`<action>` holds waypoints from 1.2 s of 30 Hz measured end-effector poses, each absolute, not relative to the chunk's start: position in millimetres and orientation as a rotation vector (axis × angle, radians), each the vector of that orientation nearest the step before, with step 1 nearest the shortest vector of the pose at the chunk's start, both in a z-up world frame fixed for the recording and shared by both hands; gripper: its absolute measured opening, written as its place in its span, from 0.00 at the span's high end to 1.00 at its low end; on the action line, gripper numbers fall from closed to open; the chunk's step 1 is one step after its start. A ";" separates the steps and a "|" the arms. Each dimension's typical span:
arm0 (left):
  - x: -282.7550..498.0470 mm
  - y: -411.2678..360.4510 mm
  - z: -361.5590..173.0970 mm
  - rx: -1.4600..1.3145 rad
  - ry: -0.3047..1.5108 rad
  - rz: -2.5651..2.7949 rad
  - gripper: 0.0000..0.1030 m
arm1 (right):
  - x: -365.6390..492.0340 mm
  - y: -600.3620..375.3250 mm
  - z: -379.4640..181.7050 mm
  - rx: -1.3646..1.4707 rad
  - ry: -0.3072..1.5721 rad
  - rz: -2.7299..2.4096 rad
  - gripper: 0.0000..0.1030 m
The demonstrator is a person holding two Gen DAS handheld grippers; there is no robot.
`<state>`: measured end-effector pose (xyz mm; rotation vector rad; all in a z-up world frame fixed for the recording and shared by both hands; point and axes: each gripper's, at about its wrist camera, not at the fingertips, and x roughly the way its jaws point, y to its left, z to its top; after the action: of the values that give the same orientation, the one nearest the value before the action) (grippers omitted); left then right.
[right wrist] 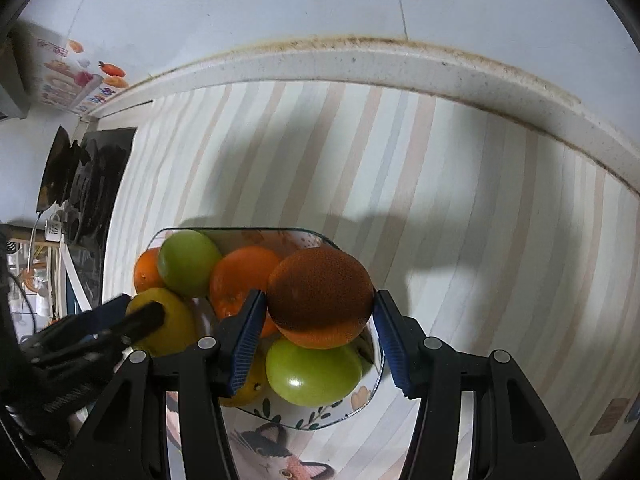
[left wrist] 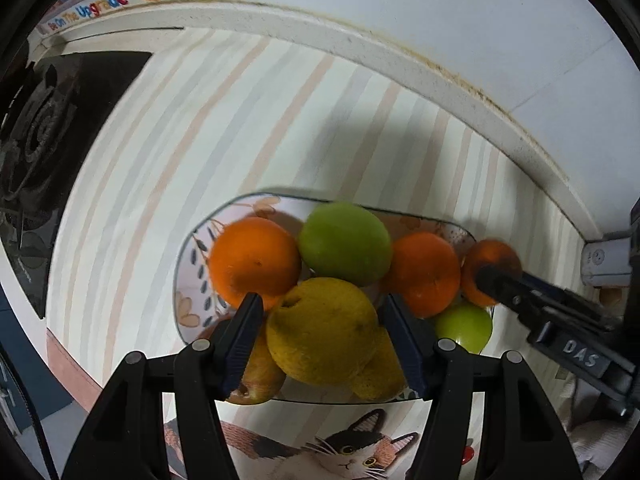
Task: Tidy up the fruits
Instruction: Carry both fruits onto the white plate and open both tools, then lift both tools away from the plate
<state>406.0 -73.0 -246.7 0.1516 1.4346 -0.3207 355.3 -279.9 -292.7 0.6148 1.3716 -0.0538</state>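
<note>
A glass plate point(left wrist: 185, 280) with a flower pattern sits on the striped counter and holds a pile of fruit. In it are two oranges point(left wrist: 256, 260), a green apple point(left wrist: 346, 242) on top, a second green apple point(right wrist: 312, 372) and more yellow fruit underneath. My left gripper point(left wrist: 322, 332) is shut on a yellow citrus fruit point(left wrist: 322, 330) over the near side of the plate, both blue pads against it. My right gripper point(right wrist: 320, 320) is shut on a dark-skinned orange point(right wrist: 320, 300) that rests on the second green apple at the plate's right end.
The striped mat point(left wrist: 200, 120) runs back to a raised white ledge point(left wrist: 360, 46) and the wall. A black gas hob point(left wrist: 48, 140) lies at the left. A mat with a cat picture point(left wrist: 352, 452) lies under the plate's near edge.
</note>
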 end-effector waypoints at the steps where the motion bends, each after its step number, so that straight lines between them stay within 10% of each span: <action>1: 406.3 -70.5 -243.1 0.144 1.427 -0.313 0.40 | 355.7 -279.8 -294.2 0.623 1.377 -0.052 0.39; 13: 379.1 -31.9 -219.7 0.102 1.351 -0.213 0.08 | 320.5 -270.5 -257.6 0.465 1.344 -0.086 0.10; 36: 209.2 2.6 -115.4 0.094 1.034 -0.153 0.08 | 166.2 -213.9 -118.5 0.180 1.073 -0.030 0.07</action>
<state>209.2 2.6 -115.4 0.0939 1.0345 -0.1526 166.2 -213.9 -118.5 0.1804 1.0731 -0.0299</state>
